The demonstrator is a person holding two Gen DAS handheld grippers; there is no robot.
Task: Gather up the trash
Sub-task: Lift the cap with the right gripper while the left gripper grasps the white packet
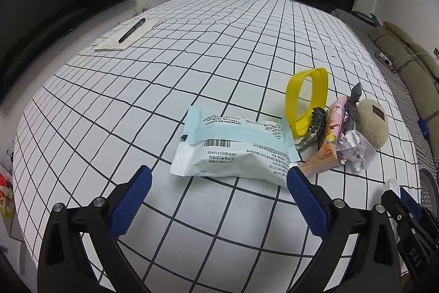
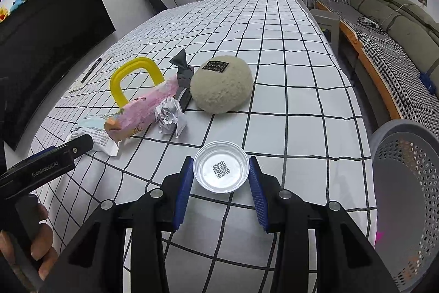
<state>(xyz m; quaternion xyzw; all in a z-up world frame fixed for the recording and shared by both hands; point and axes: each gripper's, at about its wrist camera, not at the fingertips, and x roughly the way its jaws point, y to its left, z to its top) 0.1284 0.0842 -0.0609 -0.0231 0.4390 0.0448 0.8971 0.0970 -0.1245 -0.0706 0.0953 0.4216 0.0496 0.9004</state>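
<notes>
The right gripper [image 2: 221, 183] holds a small clear lid [image 2: 221, 173] between its pads, lifted above the table [image 2: 274, 51], probably to carry it to the grey basket [image 2: 406, 199] just beside it. The left gripper [image 1: 219, 199] is wide open and empty, its jaws just before the white packet [image 1: 233, 153], likely the next trash to take.

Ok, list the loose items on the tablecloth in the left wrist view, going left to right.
Black pen → white-and-blue packet → yellow ring → pink wrapper → crumpled paper → fluffy beige puff.
</notes>
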